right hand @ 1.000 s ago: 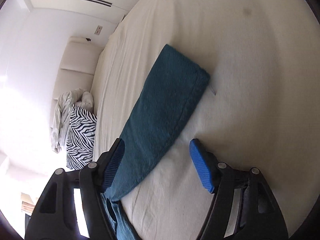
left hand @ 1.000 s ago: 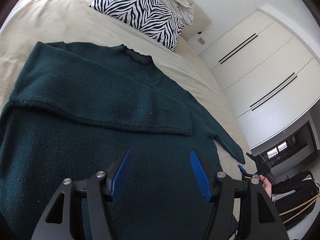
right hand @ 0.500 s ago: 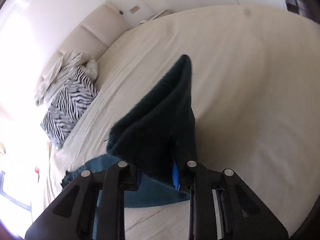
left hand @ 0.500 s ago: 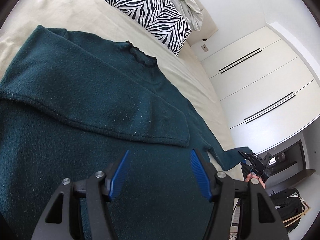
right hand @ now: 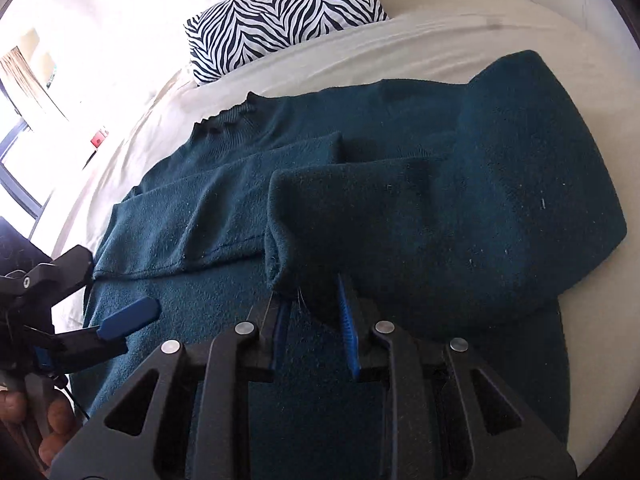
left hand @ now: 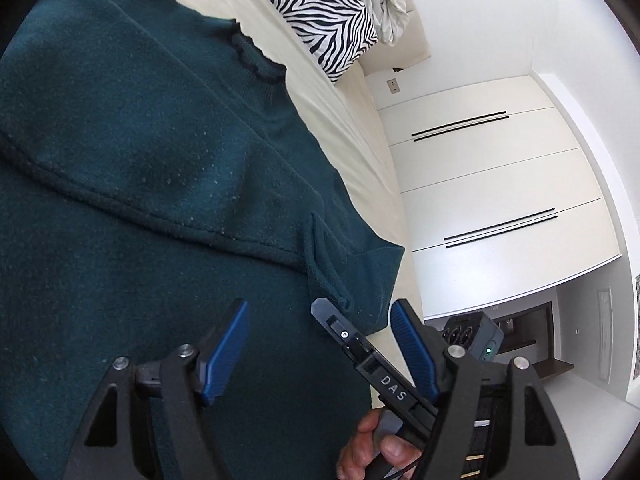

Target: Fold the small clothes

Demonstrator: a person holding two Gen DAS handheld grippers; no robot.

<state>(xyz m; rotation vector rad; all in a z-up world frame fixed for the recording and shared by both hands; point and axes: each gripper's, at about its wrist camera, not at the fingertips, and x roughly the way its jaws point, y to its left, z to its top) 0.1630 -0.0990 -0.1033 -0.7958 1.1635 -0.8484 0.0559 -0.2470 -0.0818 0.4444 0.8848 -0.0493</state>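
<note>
The bed [right hand: 460, 28] carries everything here, and the dark green sweater [right hand: 224, 312] lies flat across it, directly ahead of and beneath both of your tools, collar [right hand: 224, 120] pointing away from you toward the zebra pillow [right hand: 280, 12]. One sleeve [right hand: 224, 200] is already laid across the chest, its long axis running crosswise to your line of sight. The other sleeve [right hand: 500, 220] is the one that matters — it arcs from the far shoulder on your right and comes back toward you, its cuff [right hand: 288, 264] ending right at your right hand-held gripper [right hand: 312, 320].

That gripper is clamped on the cuff; the blue pads are drawn close together with green fabric bunched between them. Your left hand-held gripper [left hand: 320, 344] hangs with its jaws spread wide and nothing between them, hovering over the sweater's body just on your side of the first sleeve's cuff [left hand: 320, 264], the right tool's tip poking in between its pads in that view.

So the coming move looks to be the right hand's alone — the cuff needs to travel leftward, across the chest, so this sleeve's long axis ends up parallel to the first and lying just on your side of it. The left tool sits in that path, and I would clear it first.
</note>
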